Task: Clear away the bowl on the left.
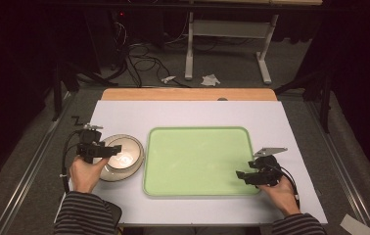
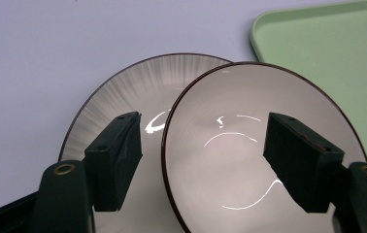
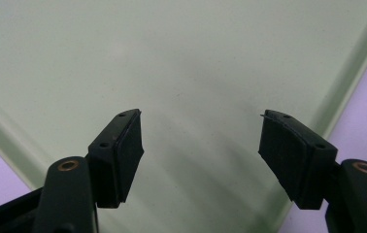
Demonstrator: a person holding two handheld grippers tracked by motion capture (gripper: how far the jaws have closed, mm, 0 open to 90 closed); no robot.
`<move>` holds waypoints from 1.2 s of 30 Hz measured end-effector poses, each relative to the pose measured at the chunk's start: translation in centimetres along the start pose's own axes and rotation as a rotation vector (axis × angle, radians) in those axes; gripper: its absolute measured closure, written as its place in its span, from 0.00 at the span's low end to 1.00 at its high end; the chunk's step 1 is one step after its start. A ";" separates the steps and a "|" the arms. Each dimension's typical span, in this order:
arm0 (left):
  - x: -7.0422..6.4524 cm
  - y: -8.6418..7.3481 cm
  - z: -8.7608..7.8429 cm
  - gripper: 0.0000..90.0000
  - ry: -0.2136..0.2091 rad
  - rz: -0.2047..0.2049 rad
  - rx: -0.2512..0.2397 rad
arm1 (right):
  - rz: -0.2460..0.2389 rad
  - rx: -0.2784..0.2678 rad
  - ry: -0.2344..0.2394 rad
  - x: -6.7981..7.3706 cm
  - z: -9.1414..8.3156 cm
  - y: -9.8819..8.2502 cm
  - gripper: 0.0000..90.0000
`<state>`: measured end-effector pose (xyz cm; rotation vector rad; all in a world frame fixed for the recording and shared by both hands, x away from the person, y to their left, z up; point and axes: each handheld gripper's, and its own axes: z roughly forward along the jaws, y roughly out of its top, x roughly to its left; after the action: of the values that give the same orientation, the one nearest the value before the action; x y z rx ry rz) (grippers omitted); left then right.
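Observation:
Two shallow cream dishes with dark rims lie left of the green tray (image 1: pixel 197 156). The lower dish (image 2: pixel 123 92) rests flat on the white mat. The upper dish (image 2: pixel 249 97) sits on it, shifted towards the tray (image 2: pixel 327 43). In the high view they read as one round stack of dishes (image 1: pixel 127 159). My left gripper (image 1: pixel 116 149) (image 2: pixel 203 119) is open, its jaws astride the upper dish's near rim without clamping it. My right gripper (image 1: pixel 240 174) (image 3: pixel 201 114) is open and holds nothing, hovering over the tray's (image 3: pixel 172 58) near right corner.
A white mat (image 1: pixel 188 112) covers the table, whose wooden edge (image 1: pixel 188 94) shows at the back. Beyond it are a grey floor with cables (image 1: pixel 144 61) and a white desk frame (image 1: pixel 227 29). The person's striped sleeves enter at the bottom.

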<state>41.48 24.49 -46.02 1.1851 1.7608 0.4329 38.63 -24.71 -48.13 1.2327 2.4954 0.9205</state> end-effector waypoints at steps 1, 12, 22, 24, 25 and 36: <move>0.1 0.0 0.1 0.34 0.005 0.000 0.006 | 0.000 0.000 0.000 0.0 0.0 0.0 0.38; 1.2 -0.4 1.2 0.42 0.047 -0.048 0.065 | 0.000 -0.002 -0.002 0.0 0.0 0.0 0.37; 1.4 -0.6 1.7 0.56 0.056 -0.064 0.085 | -0.002 -0.007 -0.006 0.0 0.0 0.0 0.38; 1.4 -0.7 1.8 0.58 0.056 -0.061 0.095 | -0.003 -0.005 -0.008 0.0 0.0 0.0 0.38; 1.4 -0.9 1.9 0.60 0.056 -0.062 0.106 | -0.006 -0.006 -0.008 0.0 0.0 0.0 0.38; 1.8 -0.9 2.5 0.74 0.071 -0.082 0.135 | -0.008 -0.006 -0.013 0.0 0.0 0.0 0.38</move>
<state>42.91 25.11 -48.83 1.1985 1.9179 0.3156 38.64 -24.69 -48.14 1.2216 2.4838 0.9143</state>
